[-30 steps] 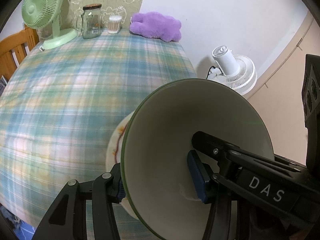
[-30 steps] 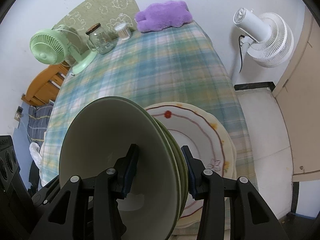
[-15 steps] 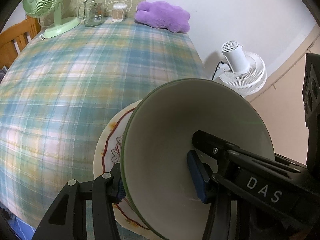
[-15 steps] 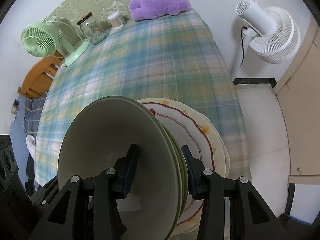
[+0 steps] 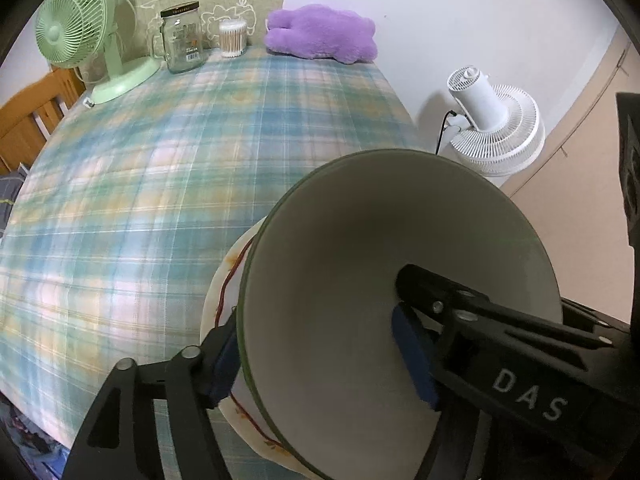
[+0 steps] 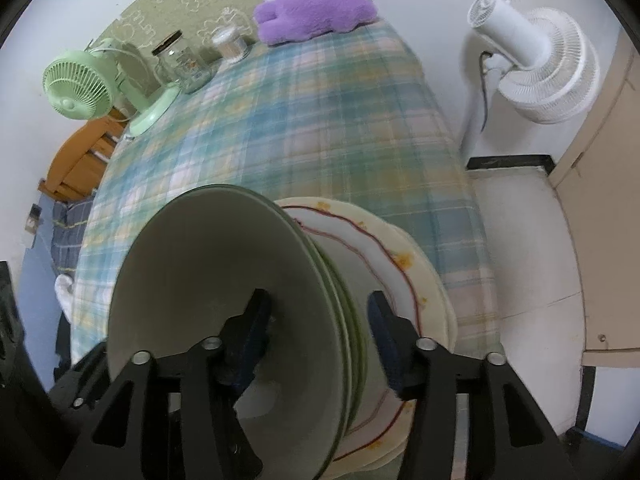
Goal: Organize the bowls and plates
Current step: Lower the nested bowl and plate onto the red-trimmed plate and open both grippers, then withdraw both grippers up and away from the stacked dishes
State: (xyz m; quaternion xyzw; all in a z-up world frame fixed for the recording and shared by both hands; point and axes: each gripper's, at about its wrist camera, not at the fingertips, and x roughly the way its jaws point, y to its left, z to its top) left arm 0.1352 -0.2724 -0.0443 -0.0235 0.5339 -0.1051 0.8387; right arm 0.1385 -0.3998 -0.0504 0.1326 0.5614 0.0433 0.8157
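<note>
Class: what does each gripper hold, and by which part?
Nothing. The left gripper and right gripper have just been opening, each astride the wall of the green bowls without clamping it.

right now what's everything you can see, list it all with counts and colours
bowls: stack, at least three rims, green outside and pale inside, on the plates at the near table edge
plates: stack, exact count unclear, cream with red line and yellow flowers, under the bowls
tablecloth: one, blue-green plaid, covering the table
desk fan: one, light green, far left of table
glass jar: one, clear with dark lid, beside the green fan
cotton swab tub: one, clear, right of jar
plush toy: one, purple, far table edge
floor fan: one, white, right of table
chair: one, wooden, left
left tool: black, blue pads, jaws just opened, astride bowl wall
right tool: same, astride bowl rims
</note>
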